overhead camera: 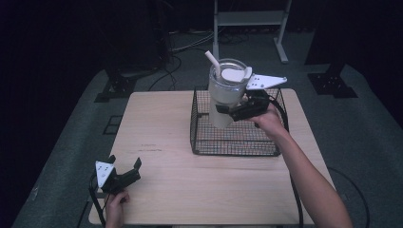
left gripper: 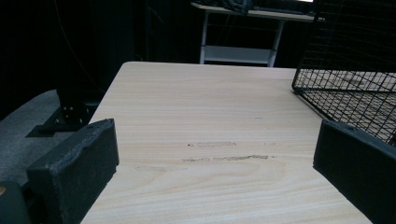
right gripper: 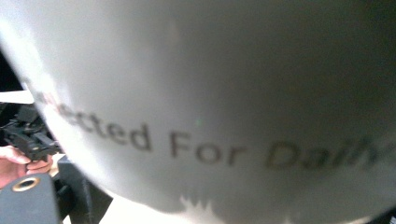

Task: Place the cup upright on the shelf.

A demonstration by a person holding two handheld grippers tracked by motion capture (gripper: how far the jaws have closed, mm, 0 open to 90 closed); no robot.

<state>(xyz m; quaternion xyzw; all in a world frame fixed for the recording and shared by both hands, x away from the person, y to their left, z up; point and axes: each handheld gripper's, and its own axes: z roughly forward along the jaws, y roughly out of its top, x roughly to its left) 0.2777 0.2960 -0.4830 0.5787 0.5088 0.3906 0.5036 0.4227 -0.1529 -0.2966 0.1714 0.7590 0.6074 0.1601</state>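
Right gripper [overhead camera: 237,113] clamped on white tumbler [overhead camera: 224,92], held upright with straw up, directly above wire basket [overhead camera: 236,142] at far right of table [overhead camera: 161,137]. Left gripper [overhead camera: 124,169] open, empty, near-left corner, well apart.

Grey carpet [overhead camera: 71,142], white desk frame [overhead camera: 249,19]
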